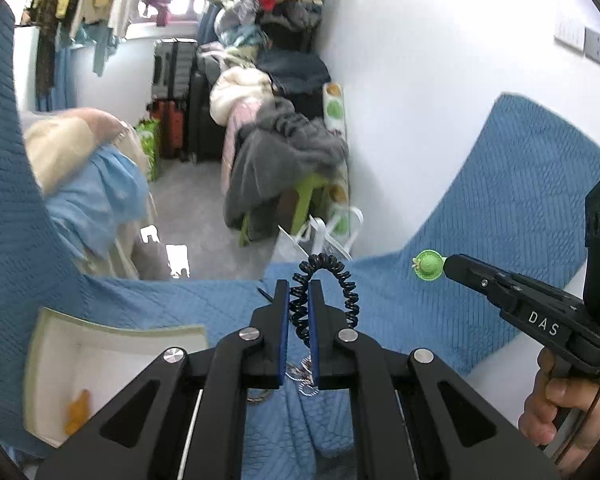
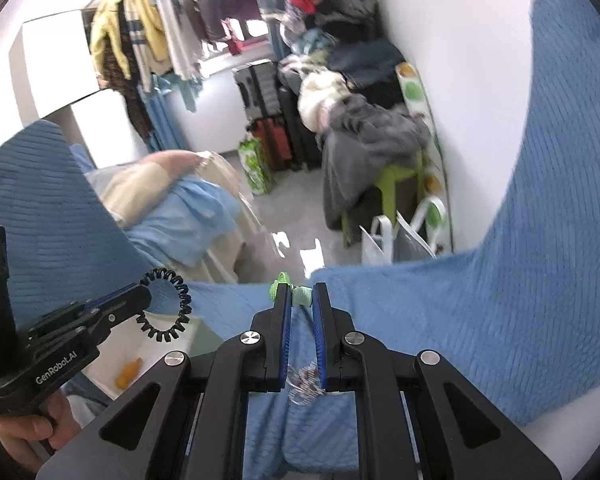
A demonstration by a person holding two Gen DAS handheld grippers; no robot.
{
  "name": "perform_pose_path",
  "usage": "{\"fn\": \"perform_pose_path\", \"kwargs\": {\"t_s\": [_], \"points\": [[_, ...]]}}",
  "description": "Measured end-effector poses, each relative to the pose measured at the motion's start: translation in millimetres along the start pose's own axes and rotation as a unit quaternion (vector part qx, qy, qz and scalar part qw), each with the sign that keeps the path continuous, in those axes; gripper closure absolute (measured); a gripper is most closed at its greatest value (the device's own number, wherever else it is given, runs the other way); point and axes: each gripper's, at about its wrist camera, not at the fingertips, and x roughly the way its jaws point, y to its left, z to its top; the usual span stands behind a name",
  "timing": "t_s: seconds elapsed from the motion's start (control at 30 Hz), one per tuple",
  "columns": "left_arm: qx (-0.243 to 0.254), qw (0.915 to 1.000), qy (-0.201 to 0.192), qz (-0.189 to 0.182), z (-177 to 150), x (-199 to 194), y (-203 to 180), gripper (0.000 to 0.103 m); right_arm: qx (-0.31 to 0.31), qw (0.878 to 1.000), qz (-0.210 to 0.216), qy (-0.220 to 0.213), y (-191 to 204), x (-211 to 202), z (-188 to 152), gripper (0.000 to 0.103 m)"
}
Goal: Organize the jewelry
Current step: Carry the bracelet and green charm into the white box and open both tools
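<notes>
Above the blue quilted bedcover (image 1: 480, 208), a black coiled hair tie (image 1: 328, 292) was pinched in the left gripper (image 1: 299, 292); a small green hat-shaped clip (image 1: 429, 265) was clamped by the right gripper (image 2: 300, 296).

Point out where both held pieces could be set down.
Free: white box floor beside the orange piece; bare blue quilt between the left tool and right tool. Crowded: the jewelry tangle beneath the tools.

Open blue quilt (image 1: 480, 216) lies ahead and to the right; the white box (image 1: 112, 344) blocks the left, and small silver trinkets (image 2: 304, 384) lie beneath the fingers.
</notes>
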Motion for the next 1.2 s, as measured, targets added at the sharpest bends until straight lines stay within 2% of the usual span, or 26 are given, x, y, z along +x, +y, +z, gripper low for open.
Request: {"fn": "perform_pose_path", "kwargs": {"t_s": [0.1, 0.23, 0.3, 0.53, 0.67, 0.87, 1.2], "points": [[-0.007, 0.9996, -0.006, 0.025, 7, -15, 18, 0.094, -0.020, 1.000, 0.007, -0.009, 27, -5, 9, 0.094], [-0.032, 0.9987, -0.006, 0.039, 9, -30, 47, 0.095, -0.037, 0.999, 0.020, -0.012, 58, -3, 12, 0.094], [-0.035, 0.9975, -0.001, 0.061, 8, -40, 62, 0.095, -0.050, 0.998, 0.026, -0.011, 76, 1, 10, 0.094], [-0.064, 0.9948, 0.006, 0.079, 4, -56, 109, 0.094, -0.084, 0.996, 0.034, 0.008, 130, 21, -3, 0.094], [-0.071, 0.9930, 0.032, 0.088, -19, -53, 125, 0.094, -0.101, 0.994, 0.037, 0.031, 153, 35, -19, 0.094], [-0.093, 0.9868, 0.084, 0.102, -64, -35, 152, 0.094, -0.114, 0.989, 0.041, 0.087, 177, 69, -54, 0.094], [-0.126, 0.9767, 0.147, 0.093, -106, -7, 172, 0.094, -0.121, 0.978, 0.054, 0.164, 193, 107, -109, 0.094]]}}
